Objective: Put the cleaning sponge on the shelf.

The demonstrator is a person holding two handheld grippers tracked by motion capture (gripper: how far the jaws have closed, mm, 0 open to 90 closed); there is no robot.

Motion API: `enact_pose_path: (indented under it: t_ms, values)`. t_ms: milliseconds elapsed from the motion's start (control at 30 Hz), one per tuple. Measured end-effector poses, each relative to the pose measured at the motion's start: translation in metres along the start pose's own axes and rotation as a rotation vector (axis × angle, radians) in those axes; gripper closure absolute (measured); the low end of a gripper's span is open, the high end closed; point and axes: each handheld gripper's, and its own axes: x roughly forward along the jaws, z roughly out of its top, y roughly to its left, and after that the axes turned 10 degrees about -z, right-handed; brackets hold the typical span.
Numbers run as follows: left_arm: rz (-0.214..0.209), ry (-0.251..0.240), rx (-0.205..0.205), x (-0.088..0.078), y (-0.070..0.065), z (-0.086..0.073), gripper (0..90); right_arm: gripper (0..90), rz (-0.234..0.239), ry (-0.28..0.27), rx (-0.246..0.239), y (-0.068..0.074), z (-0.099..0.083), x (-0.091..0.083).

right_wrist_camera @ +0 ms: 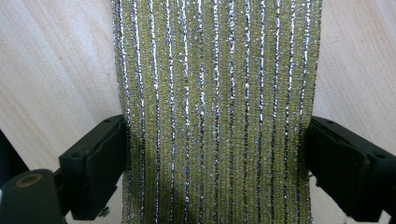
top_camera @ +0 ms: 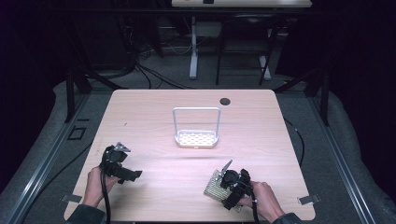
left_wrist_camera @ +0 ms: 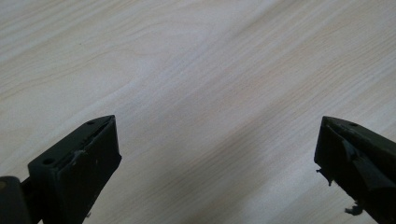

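Right gripper point(right_wrist_camera: 215, 154) pinching green-silver sponge point(right_wrist_camera: 215, 93) lower right, jaws seemingly touching its edges, left gripper point(left_wrist_camera: 217, 154) spread over bare table point(left_wrist_camera: 196, 60), white rack point(top_camera: 196, 127) mid-frame, well apart.

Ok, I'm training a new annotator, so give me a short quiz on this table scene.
1. True or false: the left claw holds something.
2. What lies between the jaws of the right claw? A) cup B) sponge C) spoon
3. What stands mid-table?

Key: 1 false, its jaws are wide apart over bare wood. 2 B, the green, silver-striped sponge. 3 A white rack with a tall handle.
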Motion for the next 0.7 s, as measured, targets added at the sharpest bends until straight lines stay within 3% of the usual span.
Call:
enact_pose_path:
  t_ms: [333,533,700]
  values:
    - [0.003,0.009,-0.001,-0.0001,-0.0005,-0.0001,0.3,21.3,0.002,-0.003,0.009,0.002,-0.0013,-0.0033]
    - [0.009,0.02,-0.008,0.0018,-0.0014,0.0004,0.2,39.8,0.007,-0.03,0.03,0.0025,-0.0041,-0.0073]
    - [0.016,0.019,-0.007,0.0014,-0.0012,0.0001,0.3,48.9,0.0,-0.037,0.04,0.004,-0.0066,-0.0099]
